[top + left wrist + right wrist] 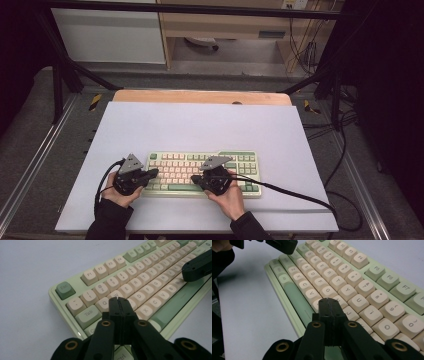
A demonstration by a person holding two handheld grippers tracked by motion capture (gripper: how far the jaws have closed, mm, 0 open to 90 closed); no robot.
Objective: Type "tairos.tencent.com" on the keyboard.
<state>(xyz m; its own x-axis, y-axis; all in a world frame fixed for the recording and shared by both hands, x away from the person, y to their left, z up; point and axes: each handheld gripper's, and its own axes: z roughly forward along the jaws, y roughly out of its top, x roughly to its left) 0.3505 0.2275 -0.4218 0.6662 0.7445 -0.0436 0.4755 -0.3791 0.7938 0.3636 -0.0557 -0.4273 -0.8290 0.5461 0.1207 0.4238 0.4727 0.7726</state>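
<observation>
Just below both jaws, keyboard (pixel 202 172)

Keyboard (pixel 202 173) lies lower centre on the mat (pixel 200 130); my left gripper (pixel 154 173) over its left end, my right gripper (pixel 196 178) mid-board.

Key legends on the keyboard (pixel 202 172) too small to read from the high view. Left gripper view: left claw (pixel 120 300) covers the keys around A/S, and the frame cuts the keyboard's far right end. Right gripper view: right claw (pixel 329 300) hides the keys near H/B; right-hand keys run off frame. Can't tell whether either claw tip touches a key.
</observation>
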